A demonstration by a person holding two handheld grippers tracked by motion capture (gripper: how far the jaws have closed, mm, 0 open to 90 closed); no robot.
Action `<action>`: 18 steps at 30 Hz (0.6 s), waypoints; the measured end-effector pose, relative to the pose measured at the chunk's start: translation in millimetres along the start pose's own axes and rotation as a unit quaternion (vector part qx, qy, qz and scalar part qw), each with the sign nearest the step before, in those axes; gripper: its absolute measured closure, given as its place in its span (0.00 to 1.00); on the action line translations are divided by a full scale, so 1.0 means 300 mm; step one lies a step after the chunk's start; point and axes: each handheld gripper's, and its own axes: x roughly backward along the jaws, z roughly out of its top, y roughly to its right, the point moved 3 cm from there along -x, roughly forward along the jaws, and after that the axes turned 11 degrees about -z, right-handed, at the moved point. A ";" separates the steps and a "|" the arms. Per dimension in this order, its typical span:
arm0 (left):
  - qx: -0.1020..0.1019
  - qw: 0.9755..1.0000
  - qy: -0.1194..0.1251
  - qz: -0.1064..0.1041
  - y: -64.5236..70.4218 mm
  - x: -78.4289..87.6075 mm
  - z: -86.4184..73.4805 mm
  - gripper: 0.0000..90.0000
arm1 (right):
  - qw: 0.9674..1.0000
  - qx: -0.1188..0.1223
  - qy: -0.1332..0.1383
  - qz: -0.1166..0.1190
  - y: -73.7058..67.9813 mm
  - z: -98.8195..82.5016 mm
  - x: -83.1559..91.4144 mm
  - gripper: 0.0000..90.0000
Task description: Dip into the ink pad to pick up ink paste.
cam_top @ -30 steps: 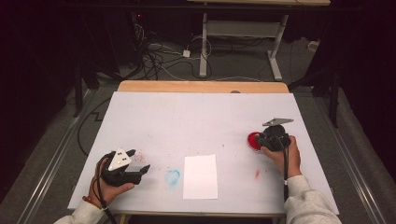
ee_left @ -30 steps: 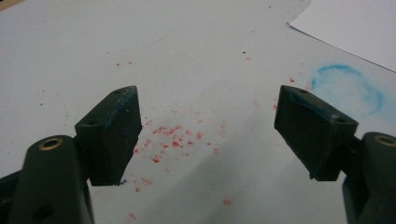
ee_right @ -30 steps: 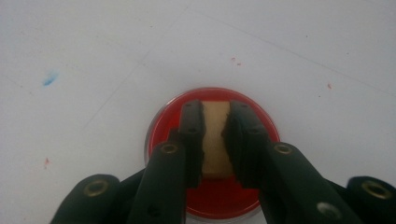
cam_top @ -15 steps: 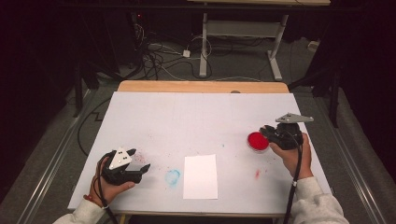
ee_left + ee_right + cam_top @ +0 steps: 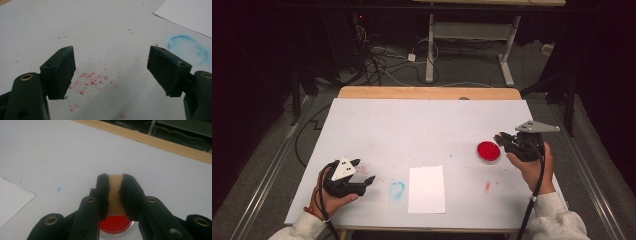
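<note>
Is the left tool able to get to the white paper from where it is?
Probably yes. The left tool rests open on the white table, and the white paper lies flat just to its right. Between them there is just a blue ring stain and red specks, nothing standing in the way.

Matt wooden stamp (image 5: 115,192) — glossy red ink pad (image 5: 488,151).

We find no readable text, label, brand, number or sign in any view. The sheet of paper (image 5: 427,189) near the front edge of the table (image 5: 422,125) is blank. The blue ring-shaped mark (image 5: 396,189) beside it and the red specks (image 5: 91,81) on the table surface form no letters or figures.
</note>
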 end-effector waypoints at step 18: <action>-0.009 1.000 -0.006 -0.007 0.003 -0.021 0.012 0.25 | 1.000 0.009 0.016 0.001 -0.003 0.041 0.028 0.85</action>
